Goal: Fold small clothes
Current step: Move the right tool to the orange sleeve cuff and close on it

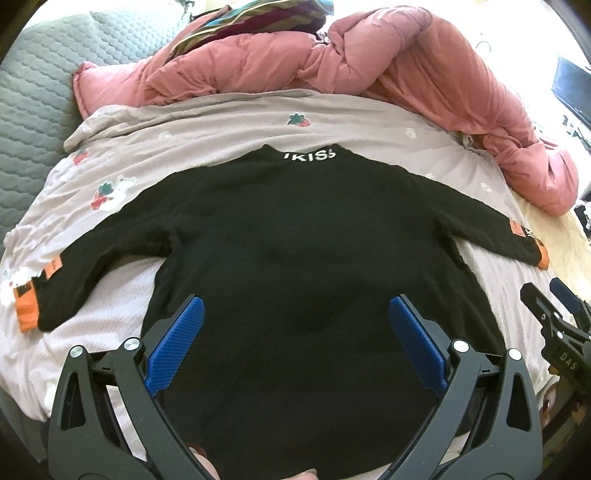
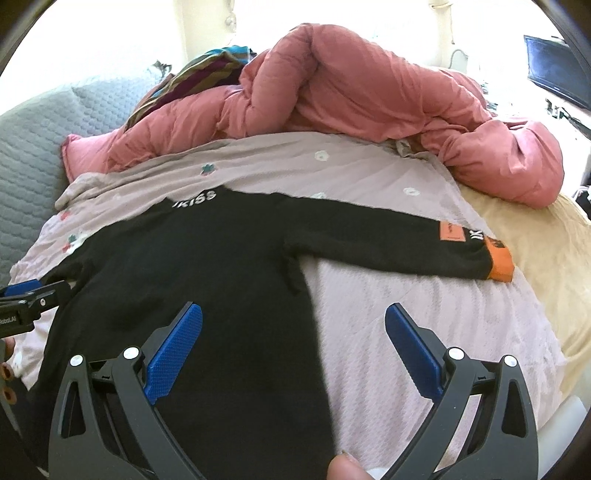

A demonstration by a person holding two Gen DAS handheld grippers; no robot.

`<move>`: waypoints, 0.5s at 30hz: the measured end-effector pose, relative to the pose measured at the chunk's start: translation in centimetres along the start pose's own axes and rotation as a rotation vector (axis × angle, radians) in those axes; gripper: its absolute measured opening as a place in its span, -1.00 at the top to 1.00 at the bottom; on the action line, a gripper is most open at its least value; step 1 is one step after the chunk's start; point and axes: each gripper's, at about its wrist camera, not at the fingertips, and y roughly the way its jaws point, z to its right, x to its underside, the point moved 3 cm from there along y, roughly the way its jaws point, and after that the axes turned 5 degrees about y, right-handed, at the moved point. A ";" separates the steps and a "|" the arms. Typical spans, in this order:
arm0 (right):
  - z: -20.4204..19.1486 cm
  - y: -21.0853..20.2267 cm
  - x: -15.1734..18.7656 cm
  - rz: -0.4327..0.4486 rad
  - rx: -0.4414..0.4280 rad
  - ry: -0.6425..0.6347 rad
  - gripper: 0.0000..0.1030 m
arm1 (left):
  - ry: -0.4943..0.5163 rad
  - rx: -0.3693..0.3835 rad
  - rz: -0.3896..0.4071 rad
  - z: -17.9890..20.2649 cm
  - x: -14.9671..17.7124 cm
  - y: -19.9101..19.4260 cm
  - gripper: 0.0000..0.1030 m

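A small black sweater (image 1: 295, 236) lies flat on the bed with both sleeves spread out, orange cuffs at the ends and white "IKISS" lettering at the collar. It also shows in the right wrist view (image 2: 192, 266). My left gripper (image 1: 295, 306) is open and empty, hovering over the sweater's lower body. My right gripper (image 2: 293, 314) is open and empty over the sweater's right side edge, below the right sleeve (image 2: 399, 240). The right gripper shows at the right edge of the left wrist view (image 1: 554, 306). The left gripper shows at the left edge of the right wrist view (image 2: 29, 295).
The sweater rests on a pale lilac sheet (image 1: 221, 122) with strawberry prints. A bunched pink duvet (image 1: 332, 62) lies behind it, a grey quilted cover (image 1: 40, 81) at the left, a striped cloth (image 1: 240, 18) at the back. A beige blanket (image 2: 546, 258) is at the right.
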 end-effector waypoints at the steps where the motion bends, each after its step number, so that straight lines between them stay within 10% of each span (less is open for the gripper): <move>1: 0.3 0.2 -0.3 0.001 0.012 0.002 -0.92 | 0.003 -0.001 0.000 0.3 -0.4 0.2 -0.83; 15: 3.9 2.4 -2.8 0.007 0.040 0.069 -0.92 | 0.005 0.015 -0.006 0.7 -3.1 2.0 -0.83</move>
